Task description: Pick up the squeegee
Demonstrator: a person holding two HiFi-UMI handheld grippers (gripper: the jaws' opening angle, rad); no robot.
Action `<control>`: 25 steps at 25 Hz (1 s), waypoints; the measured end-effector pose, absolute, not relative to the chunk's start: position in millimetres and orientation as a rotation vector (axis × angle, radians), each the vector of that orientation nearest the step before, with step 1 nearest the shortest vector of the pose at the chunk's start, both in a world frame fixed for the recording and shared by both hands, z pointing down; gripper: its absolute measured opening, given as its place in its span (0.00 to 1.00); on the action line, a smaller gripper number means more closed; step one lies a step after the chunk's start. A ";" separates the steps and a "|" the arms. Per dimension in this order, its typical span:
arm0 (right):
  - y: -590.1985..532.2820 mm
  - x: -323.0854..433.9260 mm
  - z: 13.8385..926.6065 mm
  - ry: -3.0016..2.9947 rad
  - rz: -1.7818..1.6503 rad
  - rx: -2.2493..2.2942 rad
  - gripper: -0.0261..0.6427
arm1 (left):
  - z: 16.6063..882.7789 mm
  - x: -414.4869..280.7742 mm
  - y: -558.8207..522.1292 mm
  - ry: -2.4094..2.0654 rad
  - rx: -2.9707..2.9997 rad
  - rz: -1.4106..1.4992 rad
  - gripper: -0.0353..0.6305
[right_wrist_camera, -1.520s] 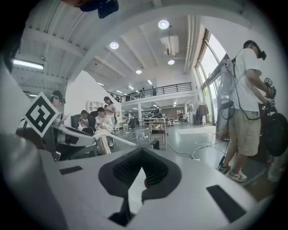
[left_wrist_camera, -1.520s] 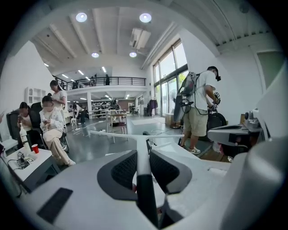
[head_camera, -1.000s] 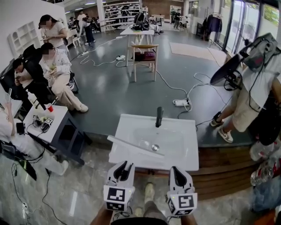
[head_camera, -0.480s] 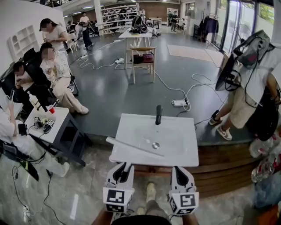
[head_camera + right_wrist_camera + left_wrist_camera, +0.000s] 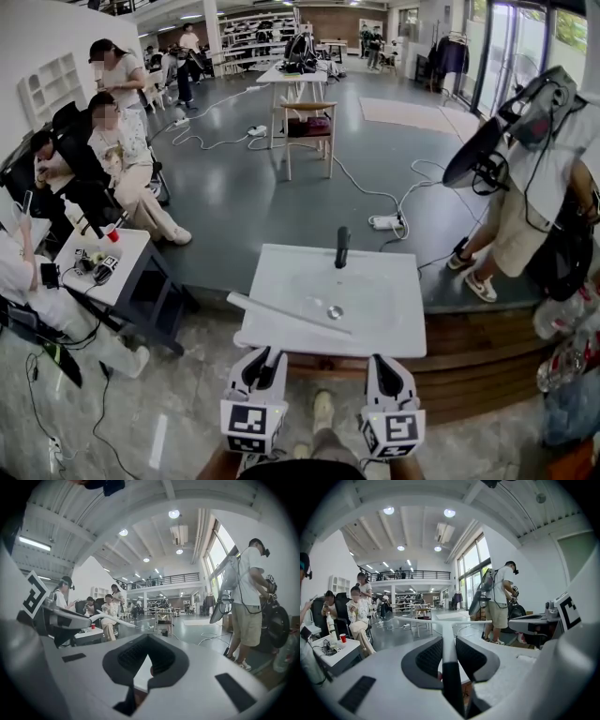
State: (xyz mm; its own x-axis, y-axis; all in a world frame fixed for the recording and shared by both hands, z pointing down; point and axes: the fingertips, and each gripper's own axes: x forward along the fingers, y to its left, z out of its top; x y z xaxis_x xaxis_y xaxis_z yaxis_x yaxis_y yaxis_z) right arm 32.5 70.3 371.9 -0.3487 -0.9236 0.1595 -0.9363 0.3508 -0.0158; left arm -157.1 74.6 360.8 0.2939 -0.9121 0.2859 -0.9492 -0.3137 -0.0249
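The squeegee (image 5: 291, 314) has a long white blade, a white stem and a black handle. Its blade hovers across the left front of the white sink top (image 5: 375, 319). My left gripper (image 5: 265, 361) is shut on the handle at the sink's near edge. In the left gripper view the squeegee (image 5: 449, 634) runs straight out between the pads as a T, with the left gripper (image 5: 449, 641) closed around it. My right gripper (image 5: 382, 366) sits beside it to the right, shut and holding nothing. In the right gripper view, the right gripper (image 5: 147, 638) shows its tips meeting.
A dark faucet (image 5: 341, 246) stands at the sink's back edge, above a drain (image 5: 335, 311). A person with a backpack rig (image 5: 534, 187) stands at the right by a wooden step (image 5: 469, 375). A small white table (image 5: 103, 262) and seated people are at the left.
The left gripper keeps its hold on the squeegee. Both grippers have shifted slightly toward me, and the person at the right has changed stance.
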 end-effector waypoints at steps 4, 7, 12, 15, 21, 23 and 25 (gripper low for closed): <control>69.9 30.9 373.8 -2.476 0.164 1.708 0.04 | 362.4 -158.6 73.6 -1.740 2.401 0.374 0.19; 69.2 28.9 373.5 -2.473 0.165 1.704 0.04 | 362.5 -160.3 72.6 -1.735 2.401 0.377 0.19; 67.2 27.9 380.1 -2.466 0.178 1.704 0.04 | 363.0 -162.0 69.3 -1.736 2.402 0.373 0.19; 67.3 25.9 379.5 -2.467 0.172 1.701 0.04 | 366.7 -163.1 69.6 -1.734 2.398 0.373 0.19; 65.1 23.6 377.9 -2.469 0.173 1.700 0.03 | 364.6 -163.9 68.2 -1.725 2.400 0.376 0.19; 64.6 21.0 376.3 -2.469 0.168 1.697 0.03 | 365.0 -165.3 68.0 -1.723 2.400 0.375 0.19; 63.8 18.7 376.7 -2.467 0.167 1.696 0.03 | 365.4 -167.1 67.2 -1.721 2.401 0.373 0.19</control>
